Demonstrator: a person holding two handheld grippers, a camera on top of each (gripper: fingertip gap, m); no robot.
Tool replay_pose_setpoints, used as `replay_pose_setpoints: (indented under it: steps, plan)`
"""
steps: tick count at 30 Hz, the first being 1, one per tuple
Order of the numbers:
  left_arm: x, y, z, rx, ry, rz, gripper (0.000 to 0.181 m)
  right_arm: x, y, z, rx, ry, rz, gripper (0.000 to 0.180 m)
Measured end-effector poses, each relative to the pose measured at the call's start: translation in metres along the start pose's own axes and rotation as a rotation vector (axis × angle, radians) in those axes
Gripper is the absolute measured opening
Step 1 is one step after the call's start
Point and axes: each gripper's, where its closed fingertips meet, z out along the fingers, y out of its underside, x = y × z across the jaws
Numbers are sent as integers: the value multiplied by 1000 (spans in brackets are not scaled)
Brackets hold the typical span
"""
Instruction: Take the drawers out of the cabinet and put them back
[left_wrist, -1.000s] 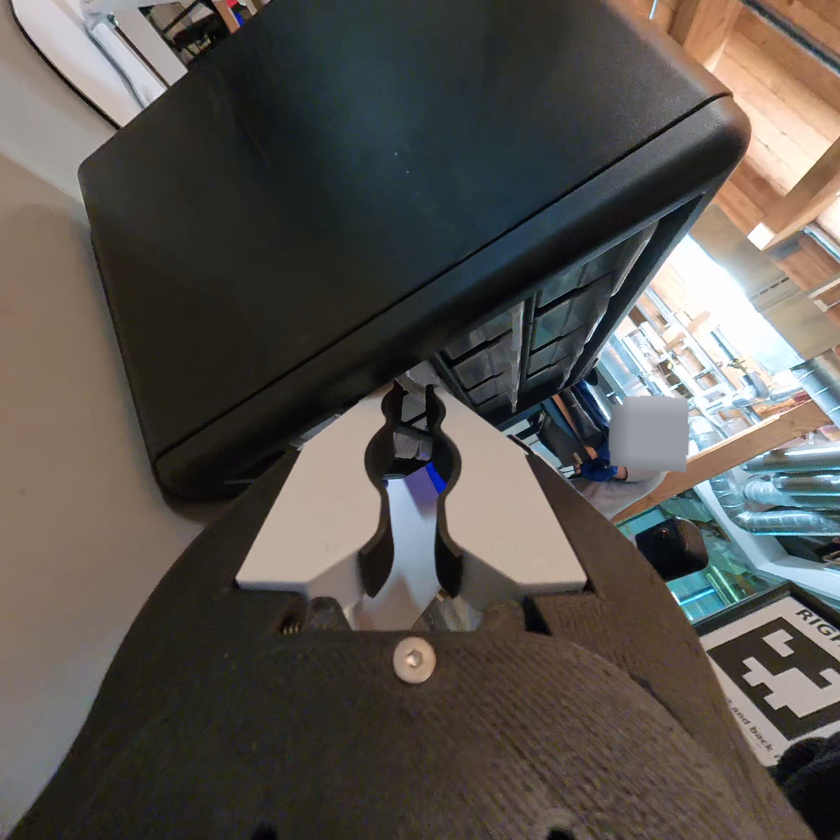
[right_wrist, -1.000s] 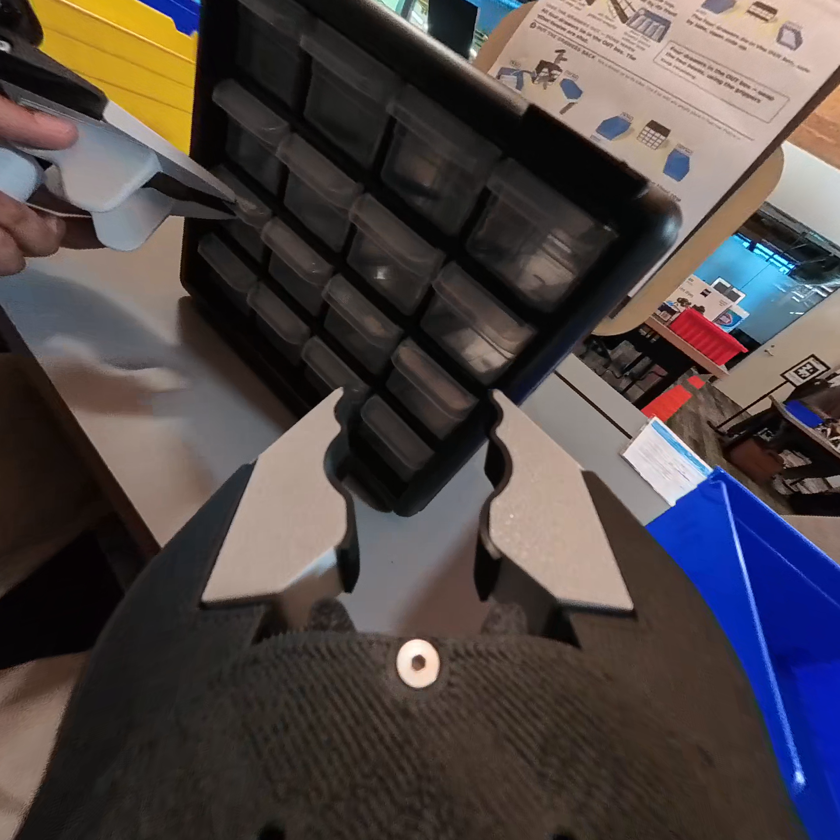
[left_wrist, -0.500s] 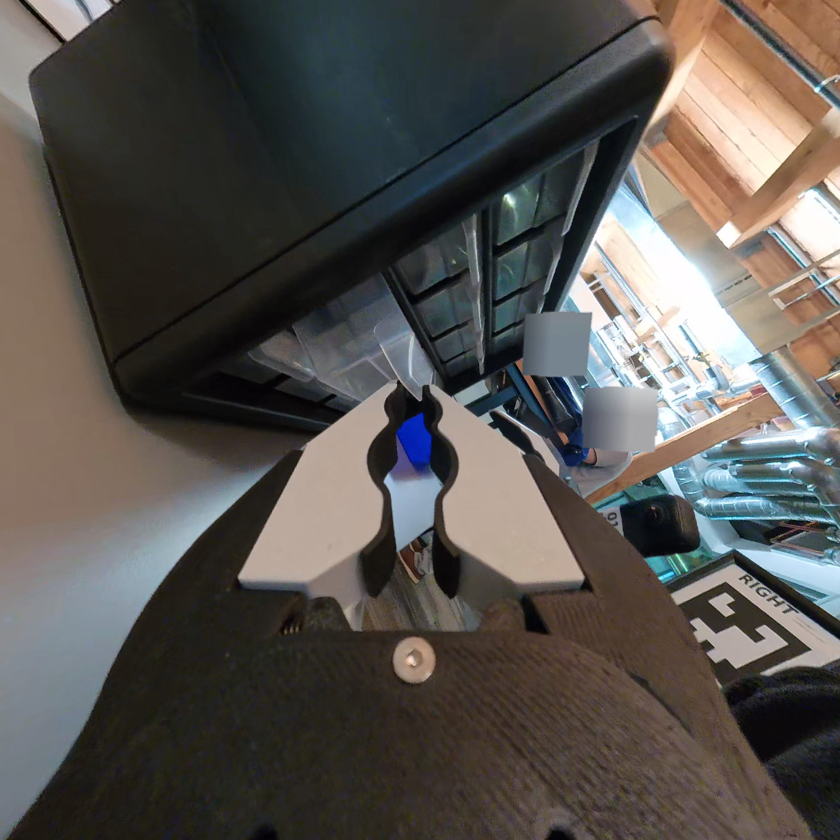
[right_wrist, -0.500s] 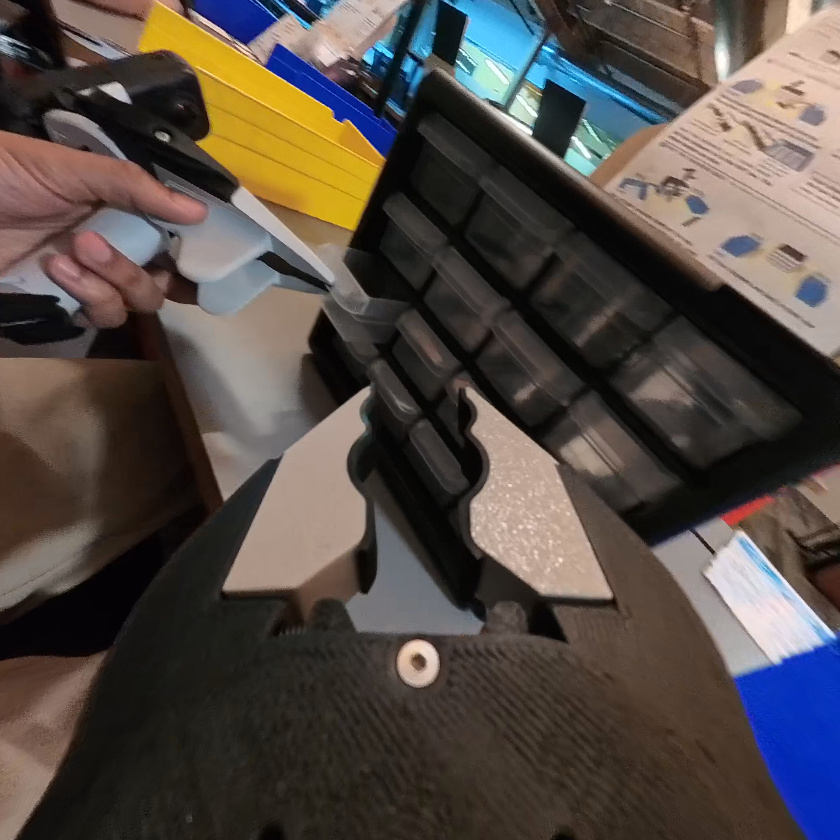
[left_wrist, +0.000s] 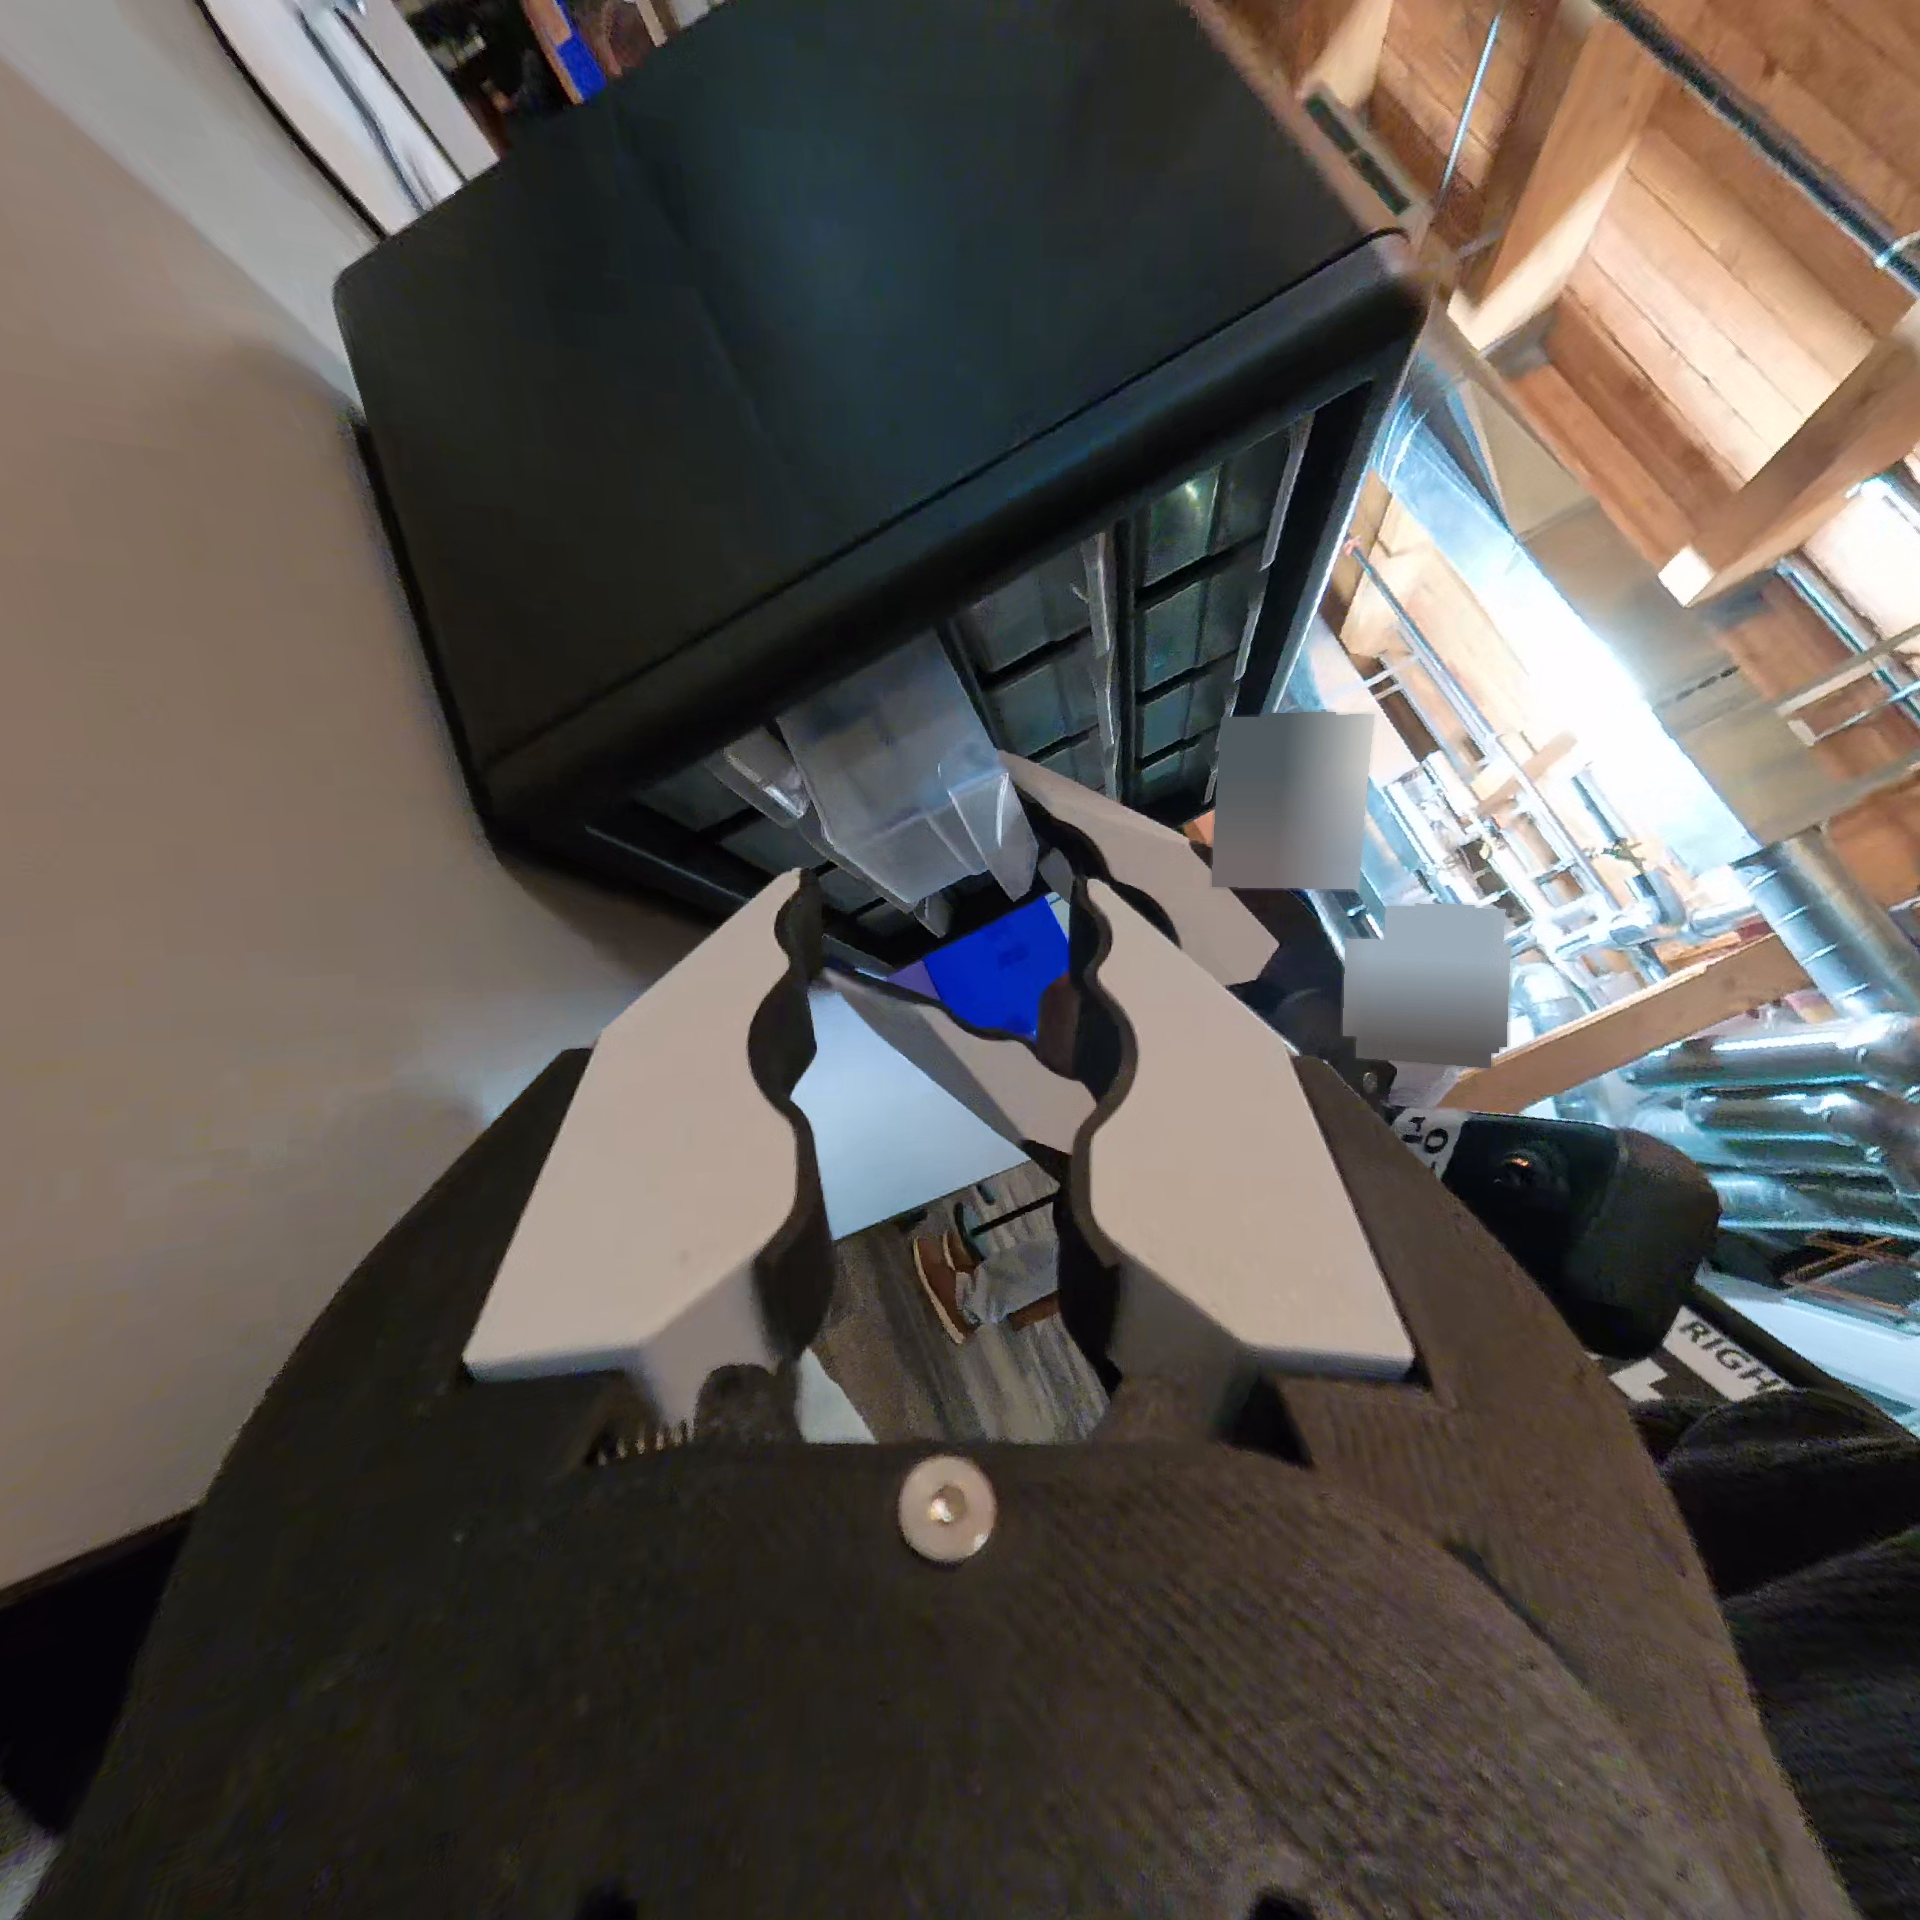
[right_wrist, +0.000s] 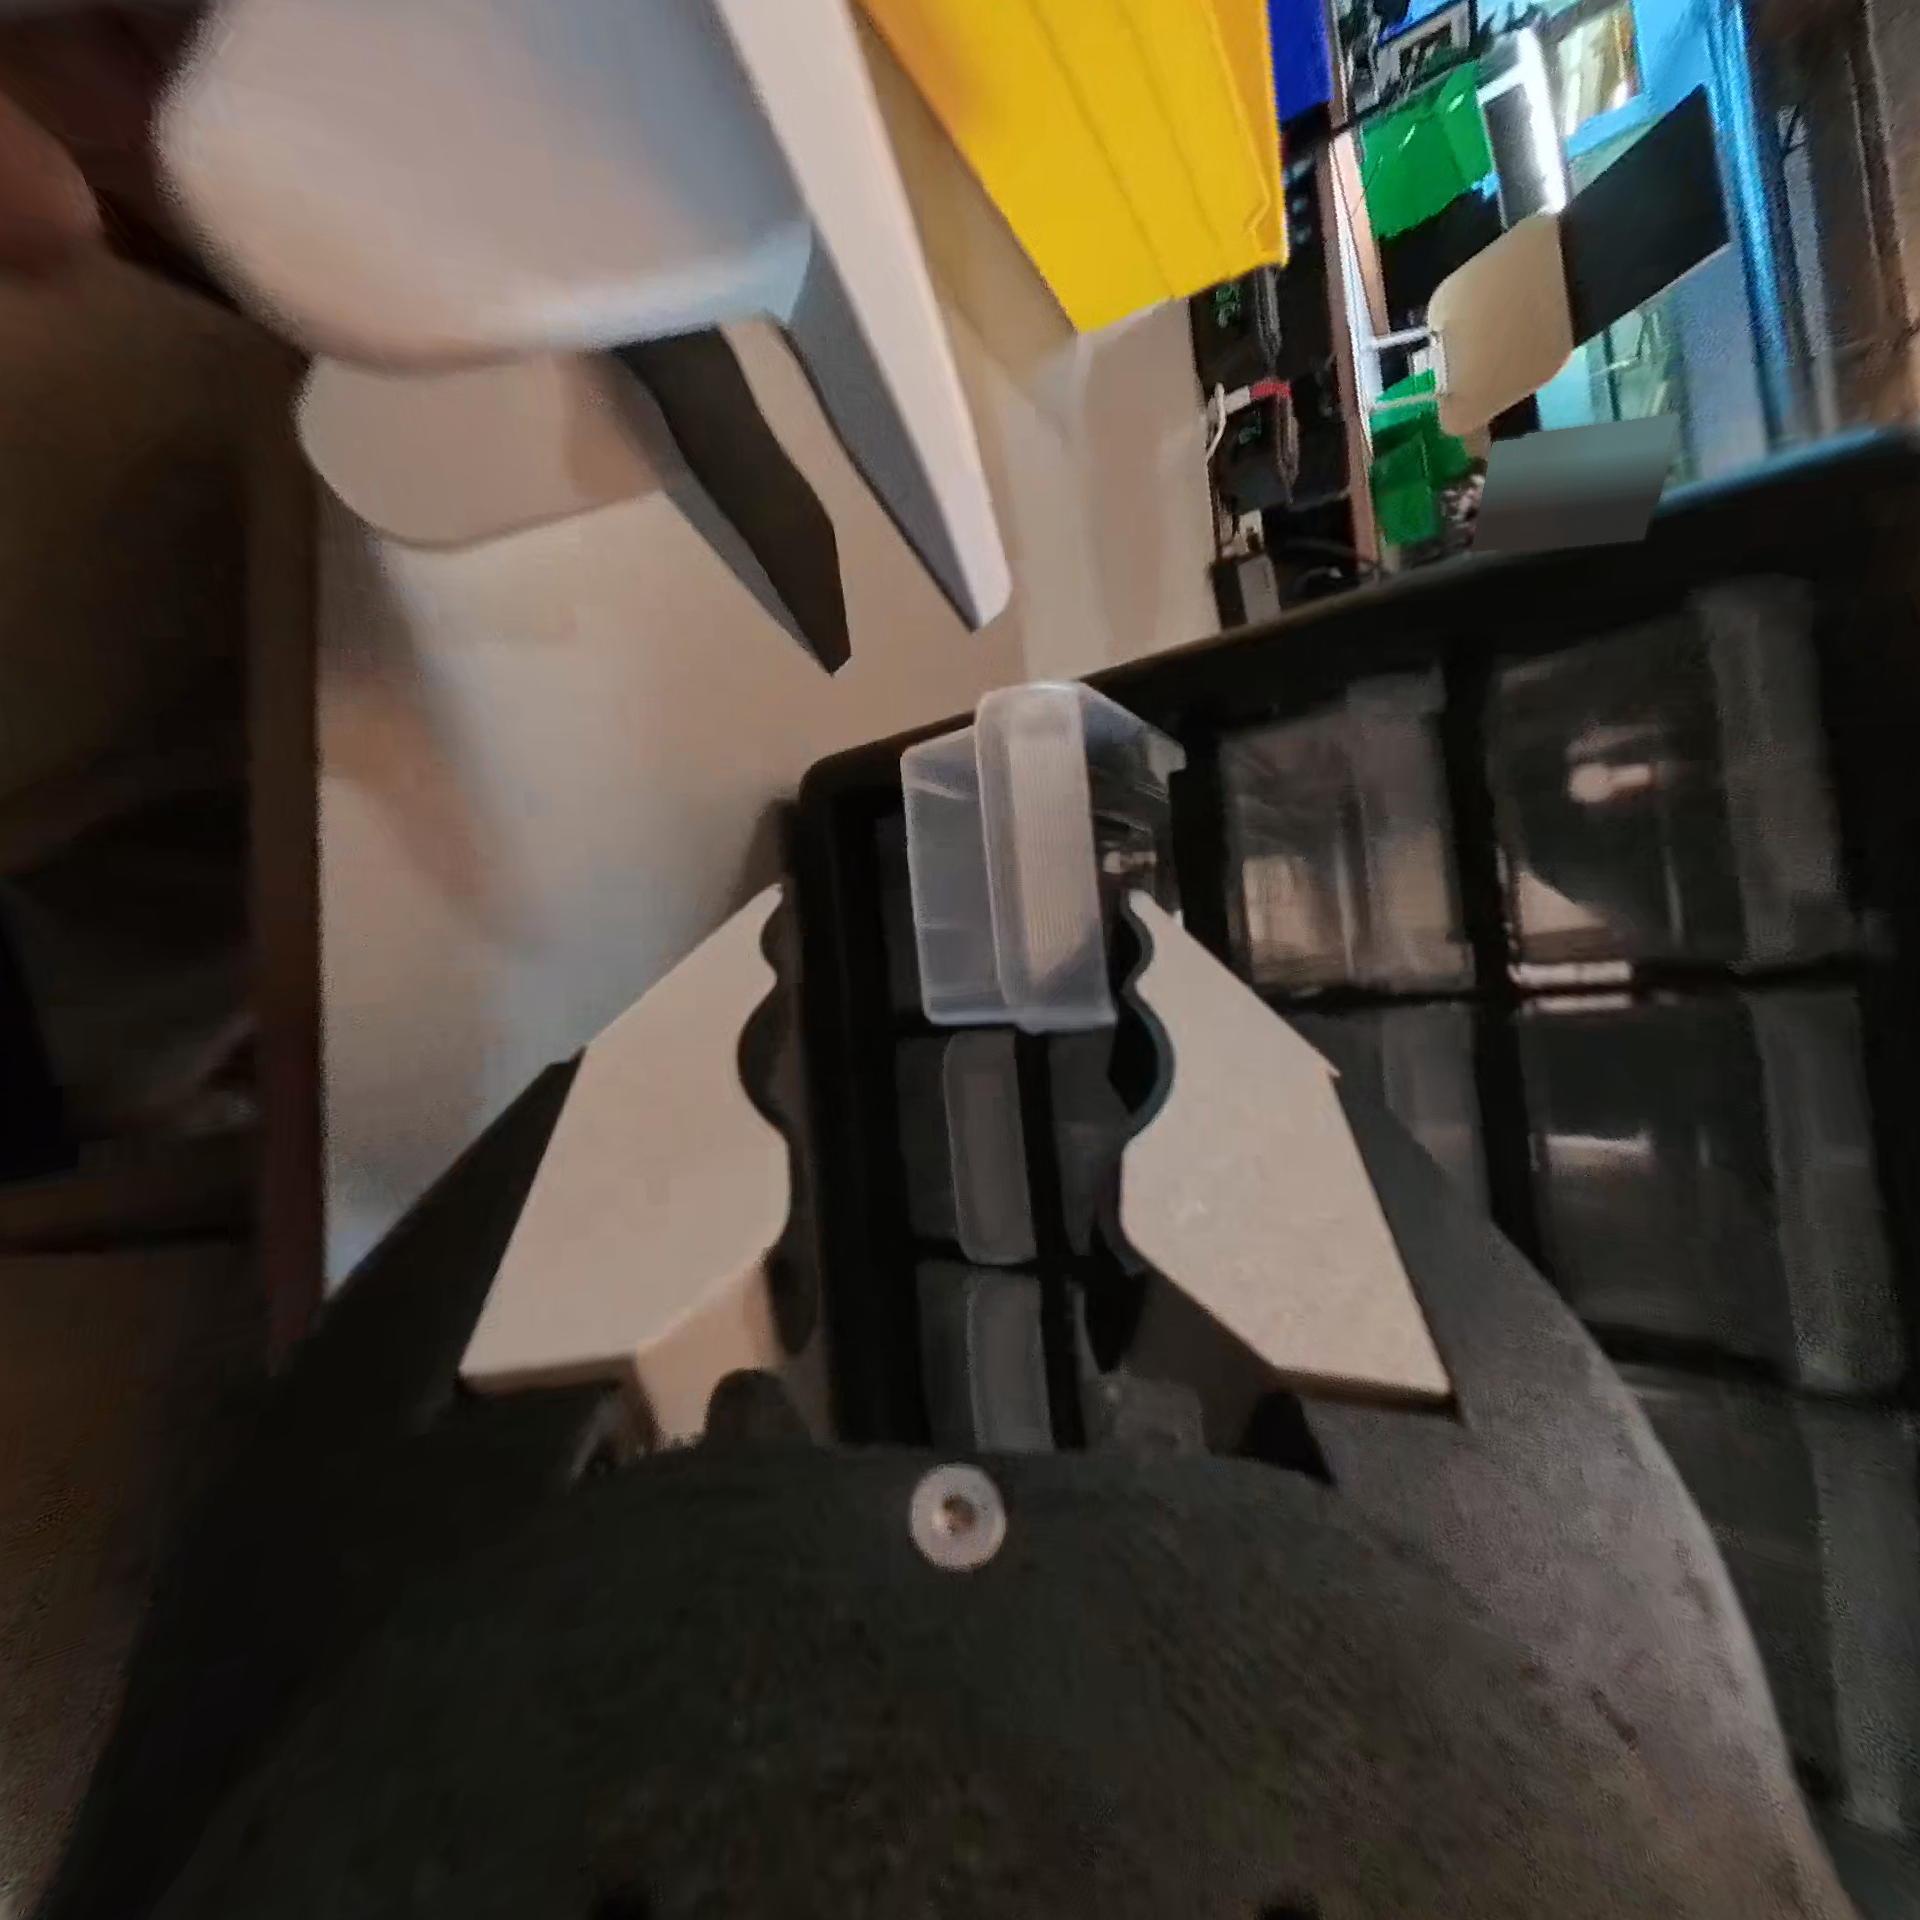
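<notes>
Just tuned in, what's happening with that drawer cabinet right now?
A person is working two handheld grippers at the black plastic drawer cabinet on the pale table. One small clear plastic drawer sticks partway out of the cabinet's end column. The left gripper is open just short of that drawer, holding nothing. The right gripper is open too, its fingers either side of the drawer's front, not closed on it. The other clear drawers sit in their slots.

Left tool (left_wrist: 940, 914) and right tool (right_wrist: 956, 925) both spread wide, tips close together, nothing between either pair.
</notes>
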Motion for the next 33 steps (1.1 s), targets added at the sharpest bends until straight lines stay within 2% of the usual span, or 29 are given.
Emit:
replay_pose_setpoints:
  steps: [2, 4, 6, 9, 13, 20, 33]
  plan:
    - [-4, -3, -2, -19, -3, -1, 45, 0, 3, 12, -53, 29, -65, 53]
    - [-7, -7, -3, -19, -5, -9, 45, 6, 4, 14, -78, 76, -113, 34]
    - [-9, -10, -2, -43, -5, -32, 45, 4, 2, 8, -88, 47, -108, 32]
    - [-12, -17, -1, -113, 22, -32, 45, -6, -4, -6, -68, -25, -37, 30]
    - [-19, -35, 1, -95, -4, 36, 46, -19, -15, -22, -21, -52, -67, 29]
    - [-13, -24, 15, -145, 21, 53, 45, -29, -22, -35, -2, -77, -44, 28]
    - [-15, -28, 15, -119, 20, 38, 45, -44, -33, -67, 66, -151, 25, 27]
